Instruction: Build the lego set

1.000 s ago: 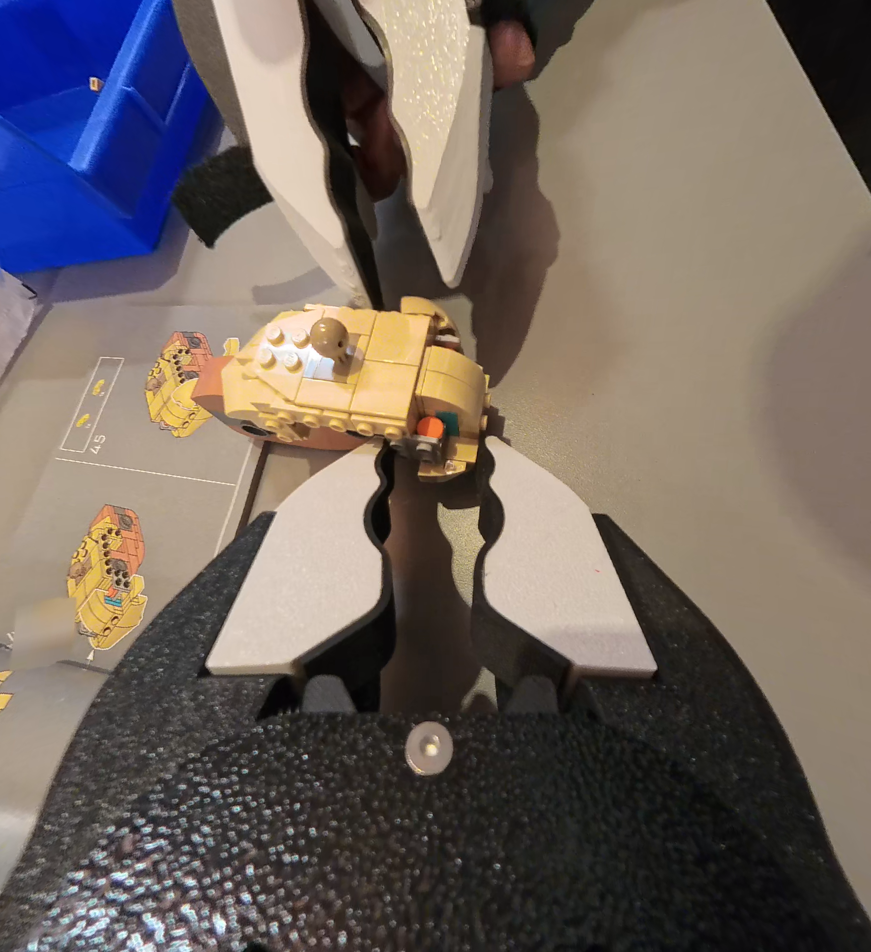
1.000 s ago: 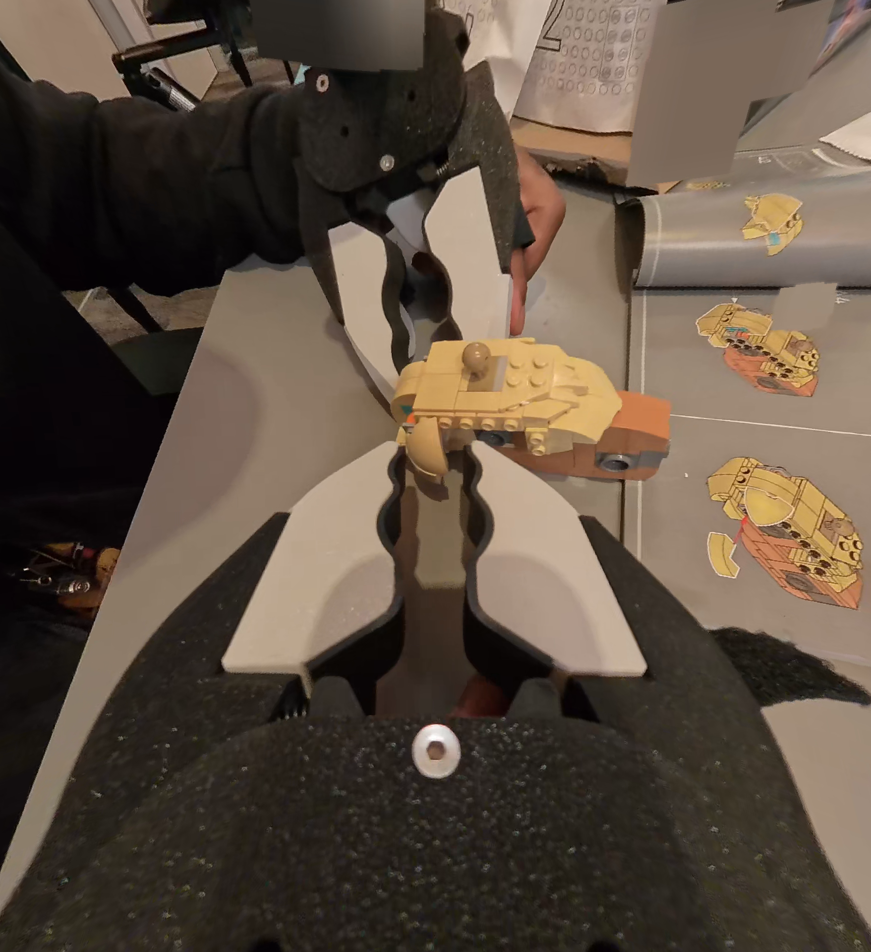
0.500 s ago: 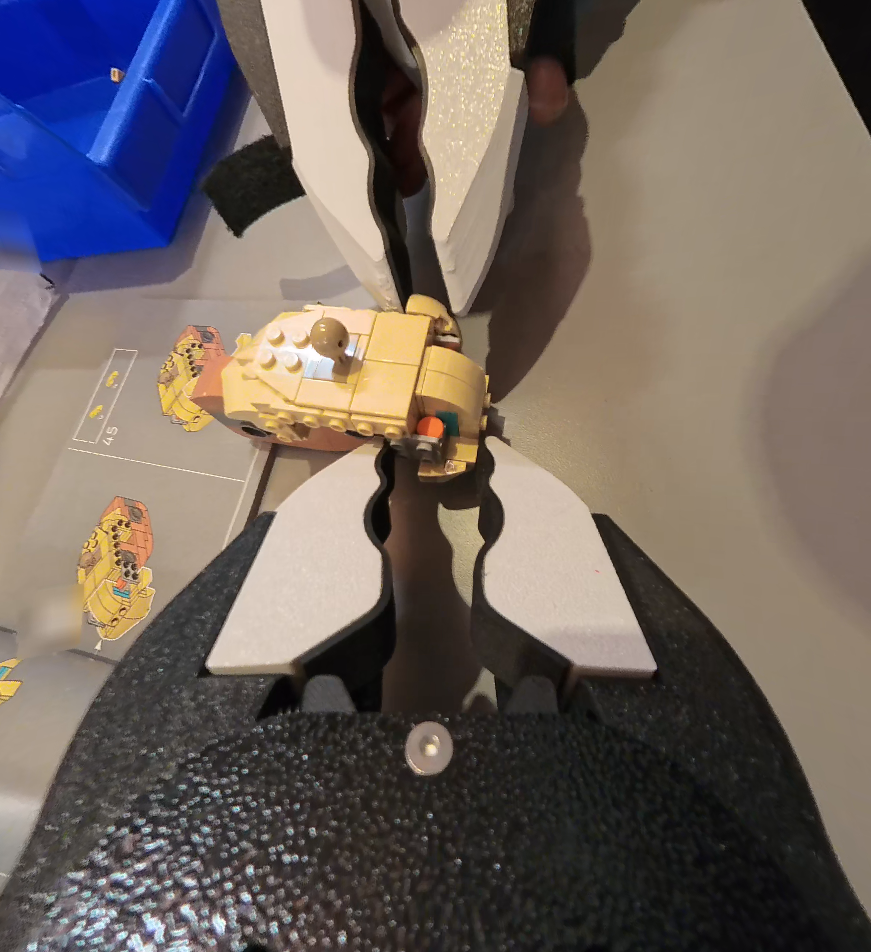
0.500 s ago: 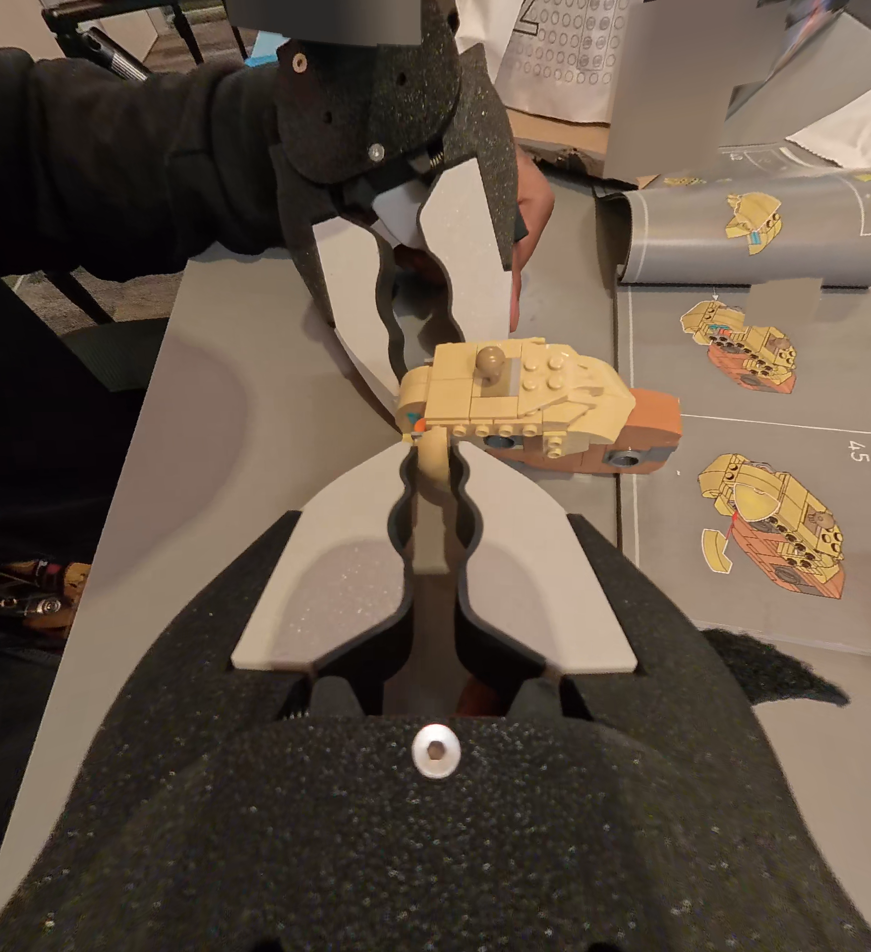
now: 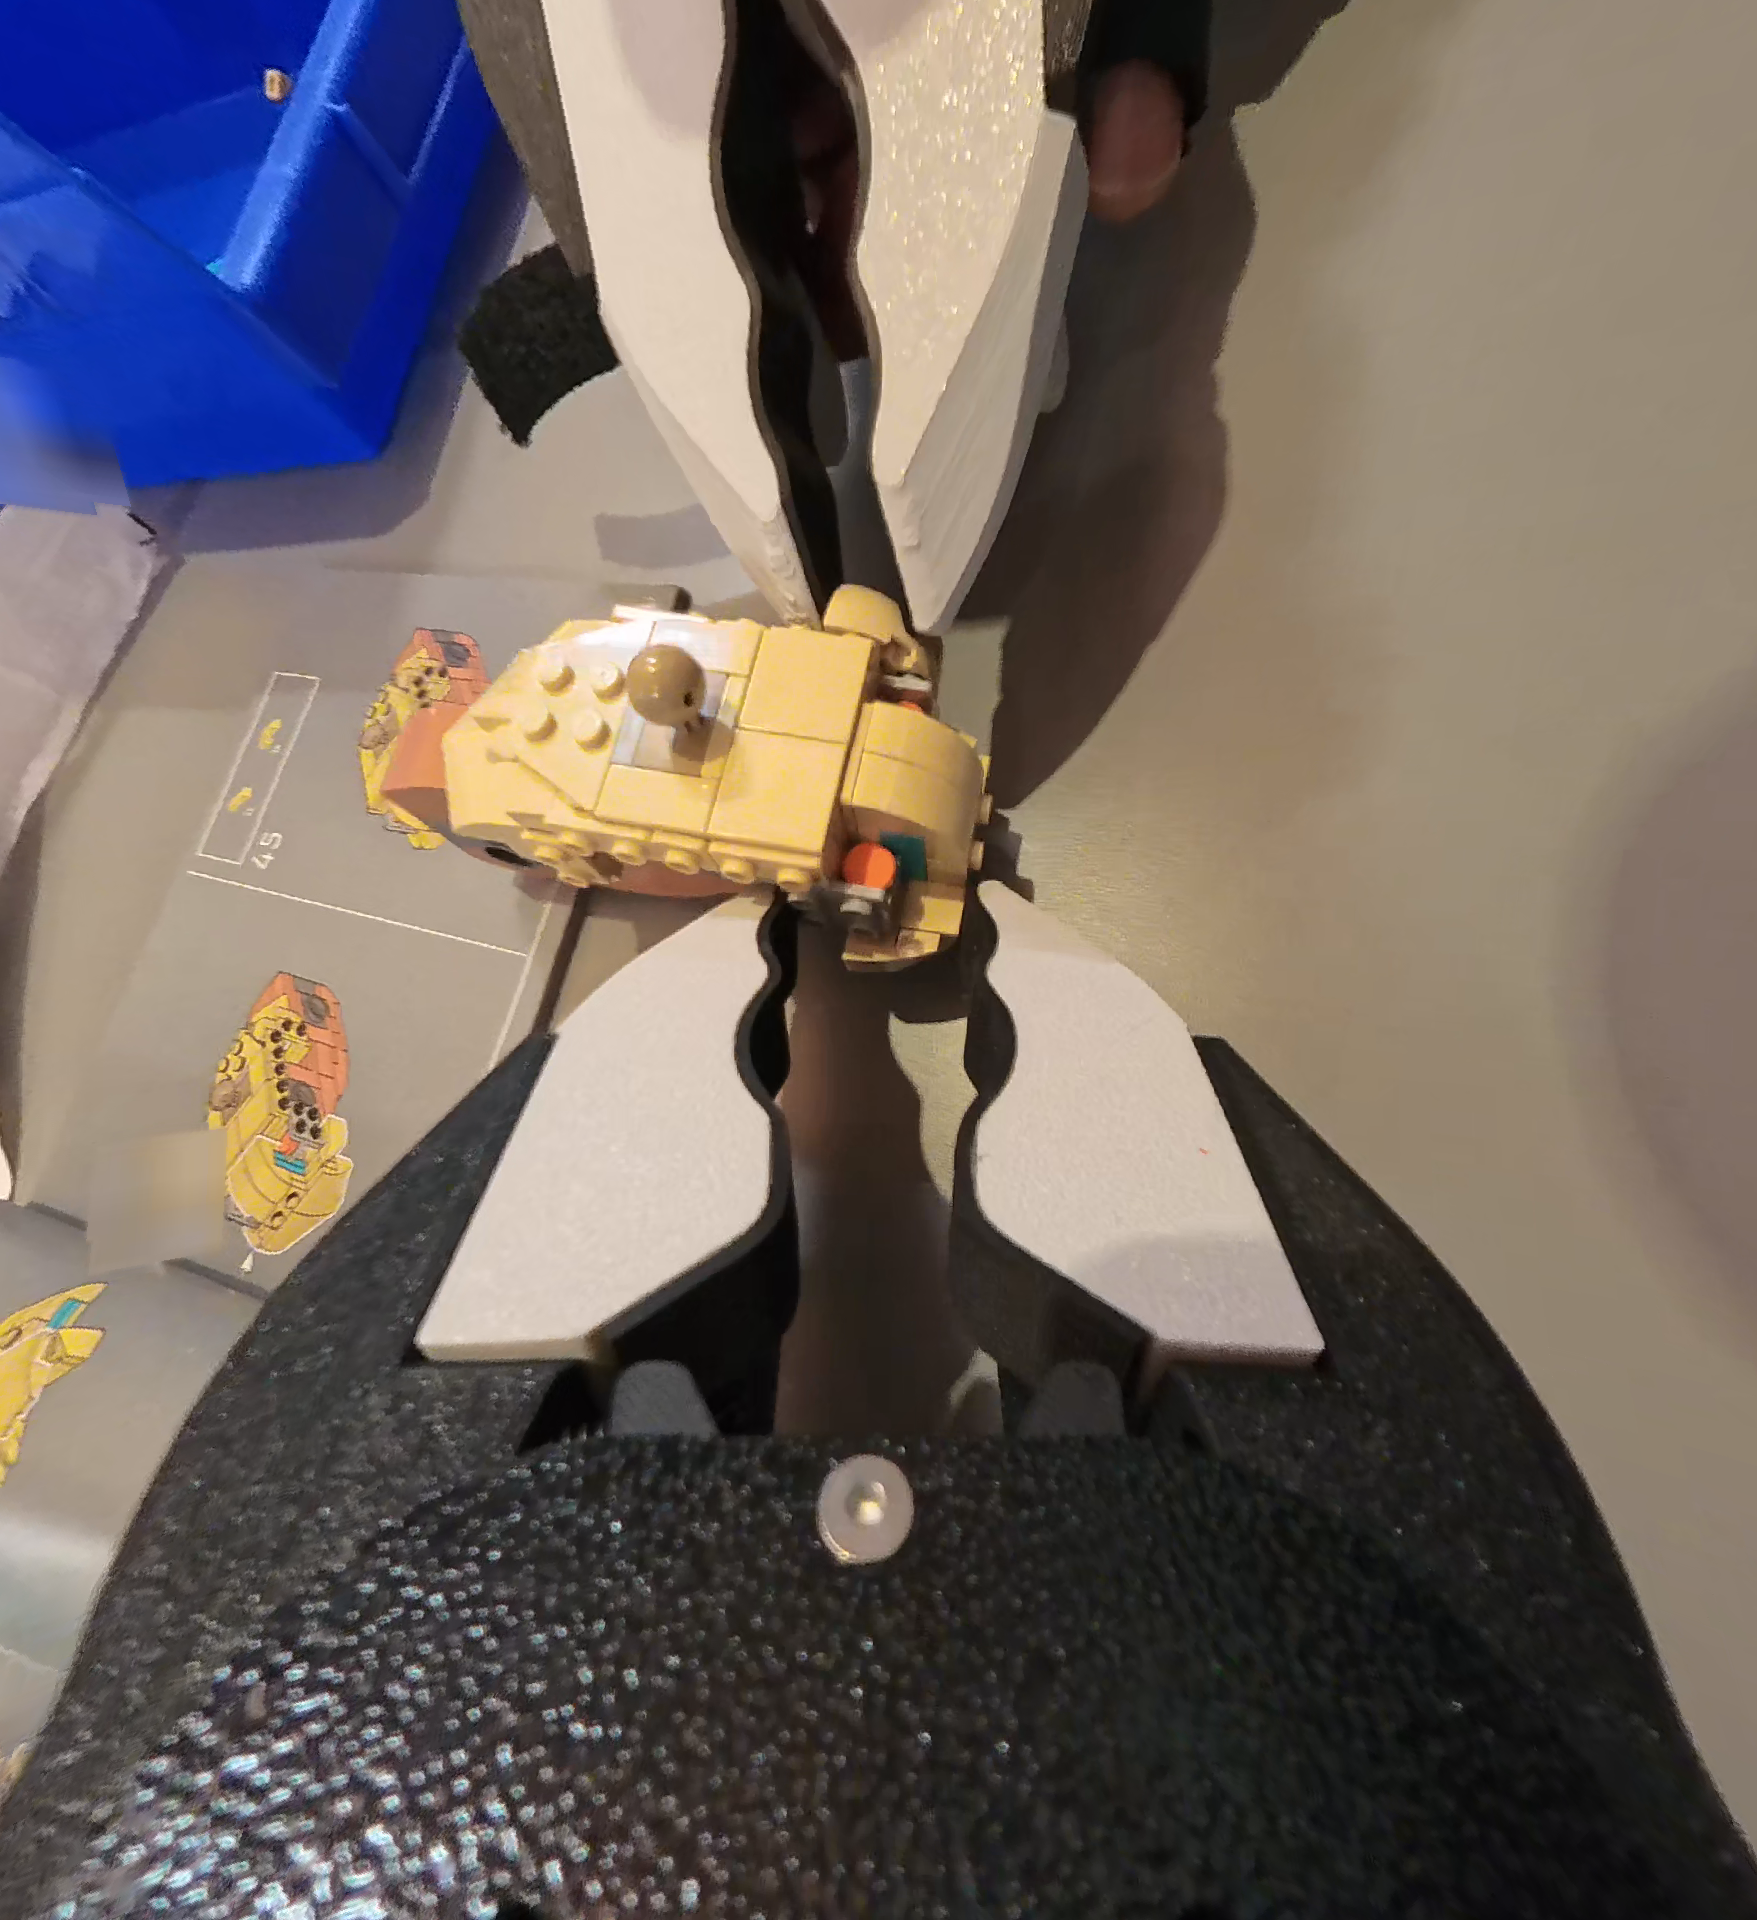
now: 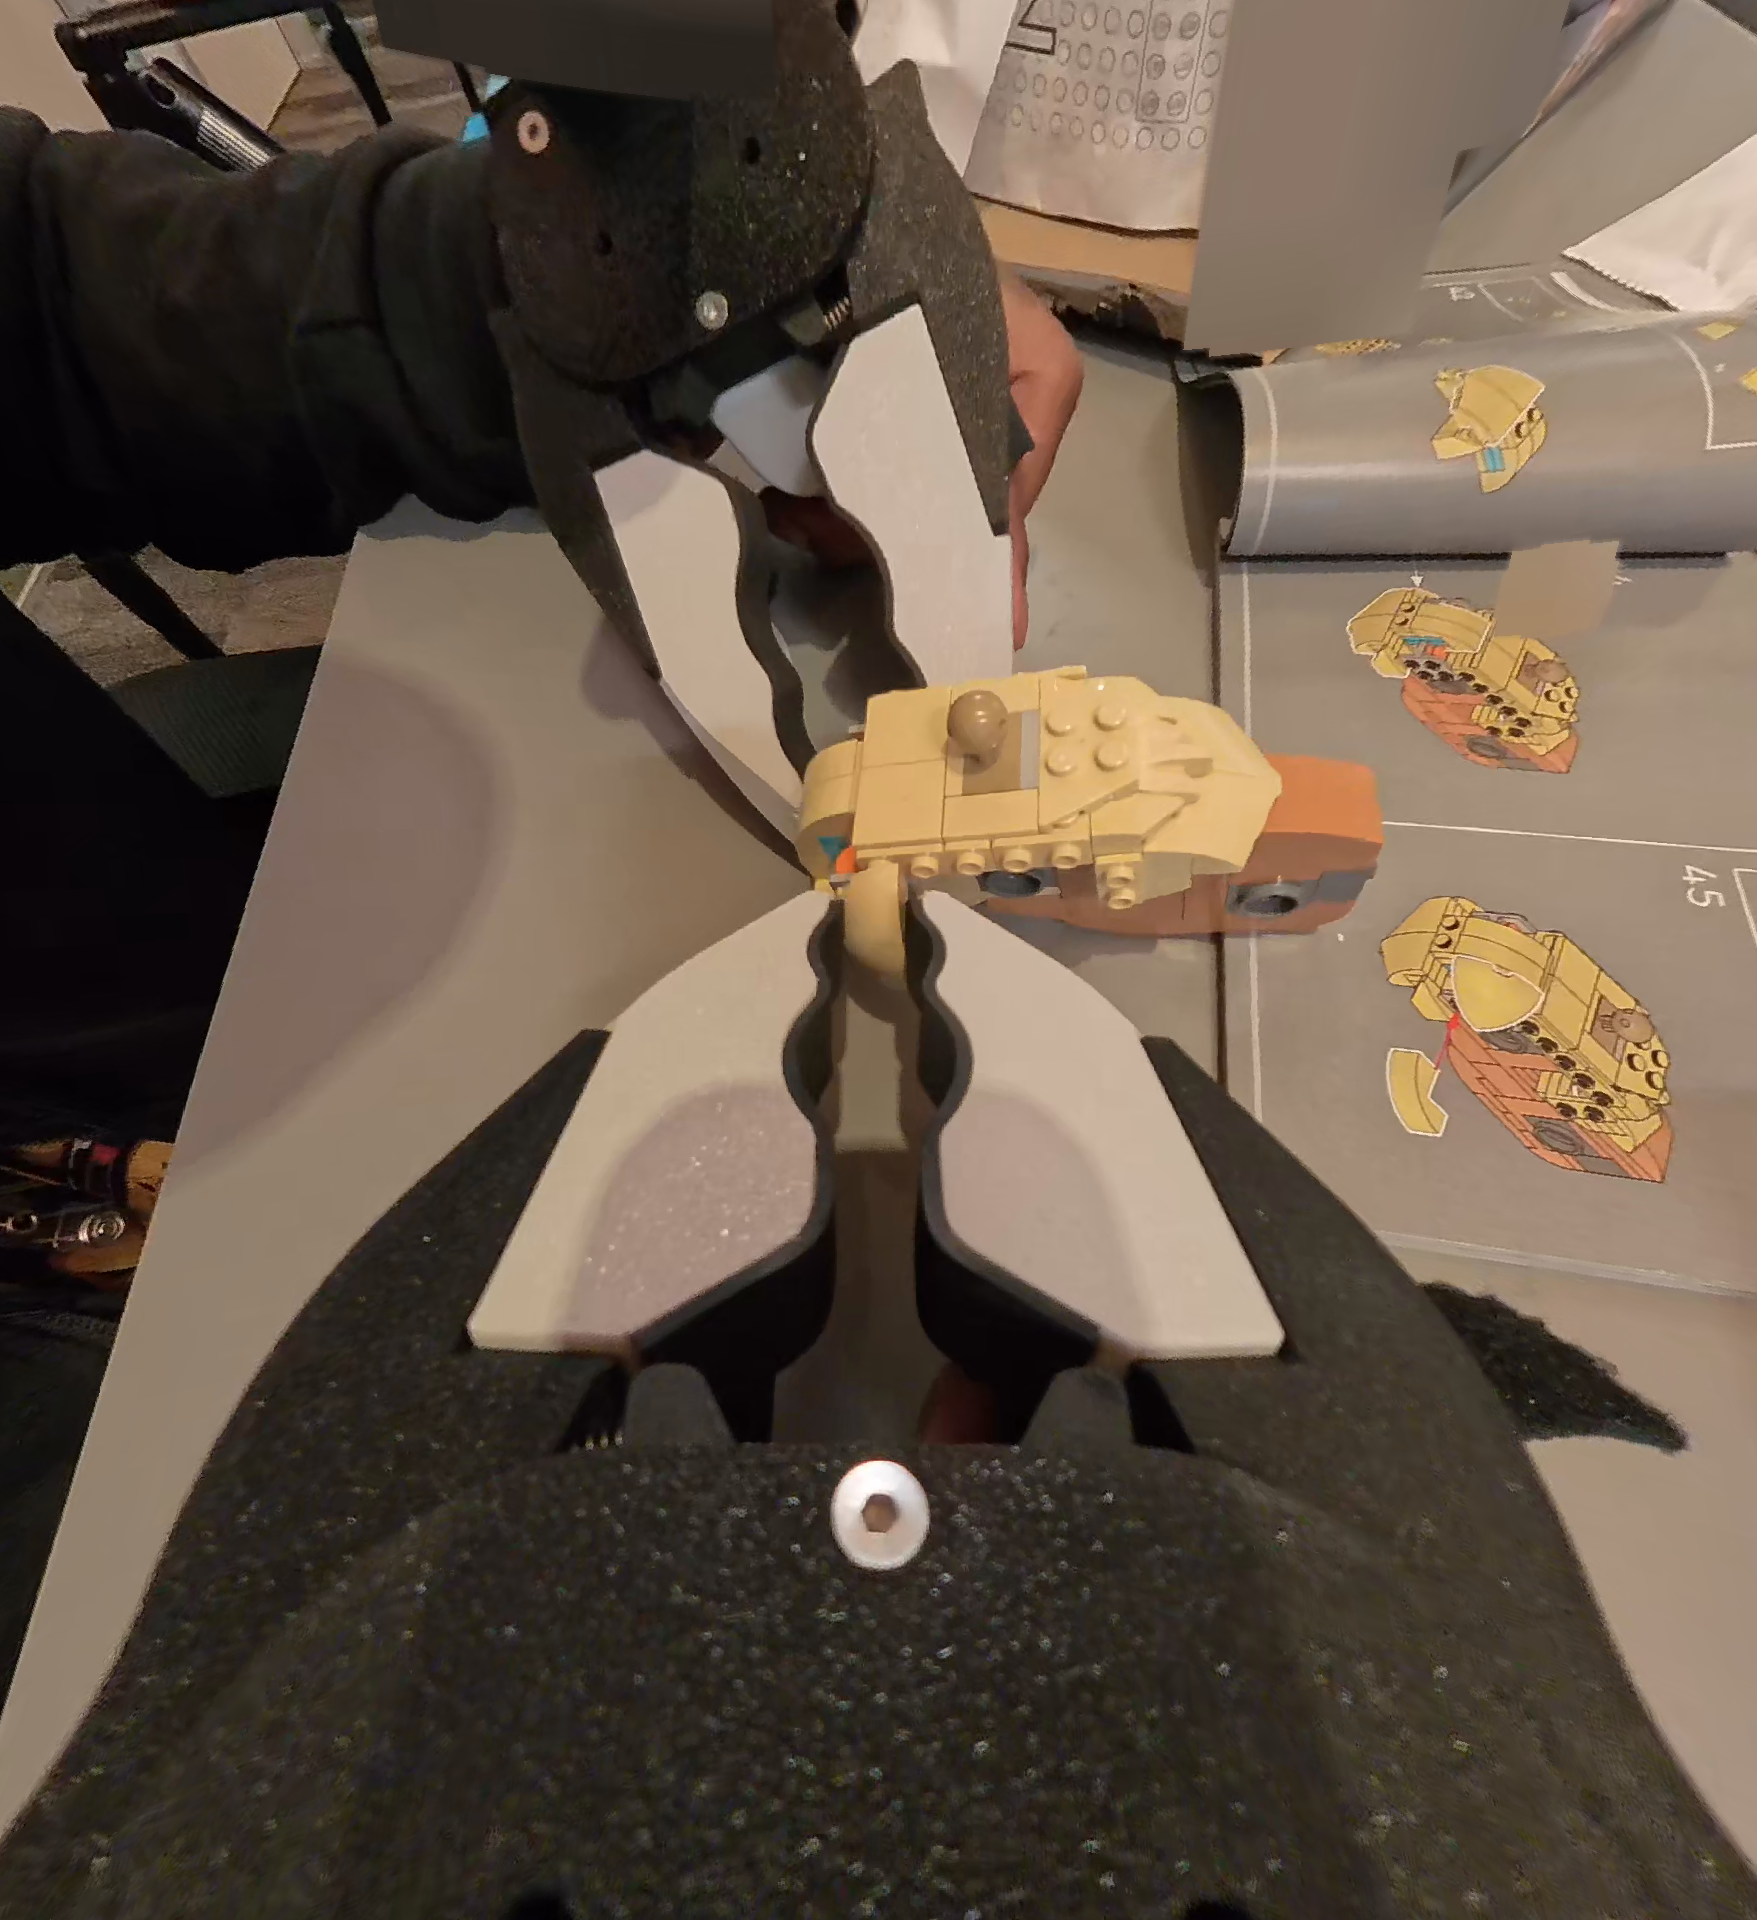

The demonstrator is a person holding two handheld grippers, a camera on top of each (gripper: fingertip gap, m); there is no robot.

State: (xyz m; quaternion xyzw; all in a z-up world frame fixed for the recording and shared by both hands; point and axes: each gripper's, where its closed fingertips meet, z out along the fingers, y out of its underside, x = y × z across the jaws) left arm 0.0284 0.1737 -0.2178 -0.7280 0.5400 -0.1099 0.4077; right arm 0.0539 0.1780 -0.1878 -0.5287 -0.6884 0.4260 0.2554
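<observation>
Pinching a curved tan piece (image 6: 872,940) against the side of the brick model (image 5: 718,774) on the counter (image 5: 1373,727), right gripper (image 6: 872,914) jaws clamped; left gripper (image 5: 879,914) jaws grip the model's rear end. Piece looks nearly seated, not released.

Right hand-held gripper (image 6: 871,925) pinches a curved tan piece (image 6: 874,935) against the tan brick model (image 6: 1040,790); left hand-held gripper (image 6: 832,717) opposite

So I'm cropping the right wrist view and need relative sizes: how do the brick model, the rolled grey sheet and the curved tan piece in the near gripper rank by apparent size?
1. Rolled grey sheet, though it lies farther back than the model, so true size is unsure.
2. Brick model, close behind.
3. Curved tan piece, plainly smallest, pinched between the right gripper's fingers.
</observation>
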